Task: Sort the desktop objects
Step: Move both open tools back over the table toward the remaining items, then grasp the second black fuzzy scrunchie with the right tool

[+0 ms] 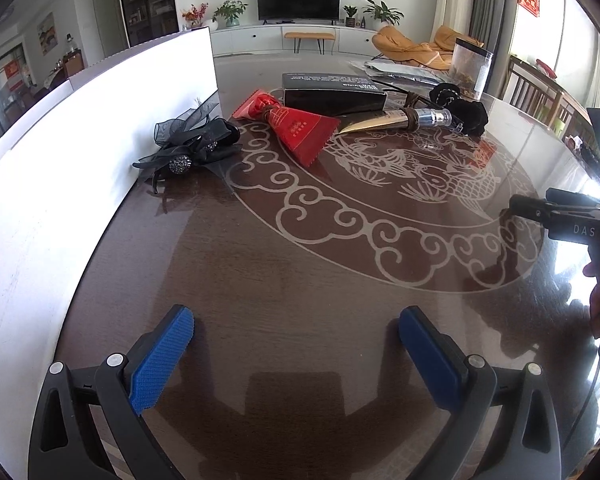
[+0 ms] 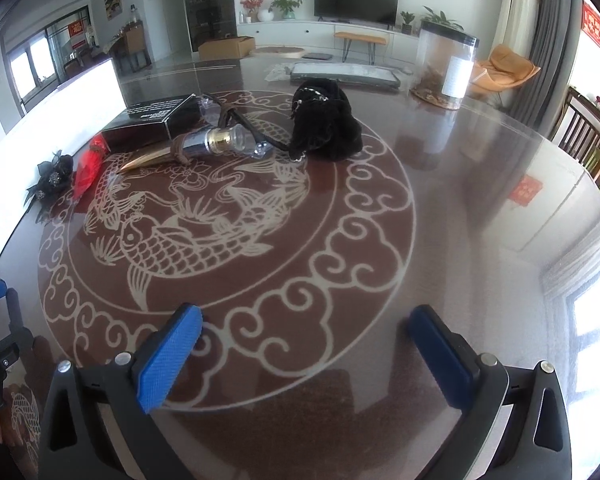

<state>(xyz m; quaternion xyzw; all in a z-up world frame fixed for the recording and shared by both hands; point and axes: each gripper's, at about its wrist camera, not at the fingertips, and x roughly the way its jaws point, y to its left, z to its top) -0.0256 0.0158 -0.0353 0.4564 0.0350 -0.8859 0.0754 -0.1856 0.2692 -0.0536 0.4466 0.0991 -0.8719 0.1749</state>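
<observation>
1. Table (image 1: 300, 280): dark, glossy, with a fish pattern; the items cluster at its far side, well apart from both grippers.
2. White bin (image 1: 100, 120): at 10 o'clock from the left gripper (image 1: 296, 338), whose jaws are wide and hold nothing.
3. Black box (image 1: 334, 94): 12 o'clock, lying crosswise.
4. Red pouch (image 1: 296, 128): 12 o'clock, long axis running 10-to-4.
5. Black bow (image 1: 192, 148): 11 o'clock, just beside the bin; left arm likely nearer.
6. Horn flask (image 2: 196, 146): 11 o'clock from the right gripper (image 2: 306, 336), which is also wide and holds nothing; its tip points to 8.
</observation>
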